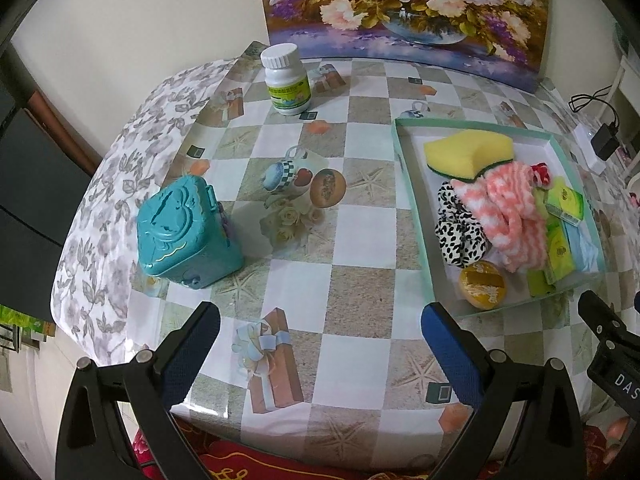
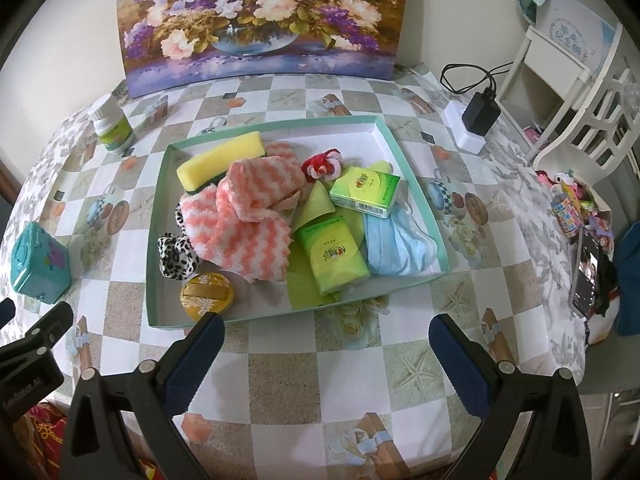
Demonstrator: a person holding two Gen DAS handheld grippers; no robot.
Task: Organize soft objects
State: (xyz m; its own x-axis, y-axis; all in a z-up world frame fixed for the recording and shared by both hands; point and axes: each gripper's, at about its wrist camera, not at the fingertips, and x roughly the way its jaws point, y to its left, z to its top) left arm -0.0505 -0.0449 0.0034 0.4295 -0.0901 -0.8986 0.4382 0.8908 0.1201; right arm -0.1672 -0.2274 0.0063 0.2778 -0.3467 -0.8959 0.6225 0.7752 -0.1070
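Observation:
A shallow teal-rimmed tray [image 2: 416, 188] [image 1: 412, 184] on the table holds a yellow sponge [image 2: 222, 164] [image 1: 468, 150], pink-and-white fuzzy socks [image 2: 248, 216] [image 1: 508, 216], a leopard-print scrunchie [image 2: 176, 256] [image 1: 460, 232], a red-and-white scrunchie [image 2: 324, 164], two green tissue packs [image 2: 332, 254], a blue face mask [image 2: 400, 246] and a round gold tin [image 2: 206, 292] [image 1: 482, 282]. My right gripper [image 2: 326, 332] is open and empty just in front of the tray. My left gripper [image 1: 320, 320] is open and empty over the table, left of the tray.
A teal toy case [image 1: 186, 232] [image 2: 38, 258] and a white pill bottle [image 1: 286, 80] [image 2: 112, 124] stand on the table left of the tray. A flower painting [image 2: 264, 16] leans at the back. A charger [image 2: 478, 114] and a white rack [image 2: 568, 80] are at the right.

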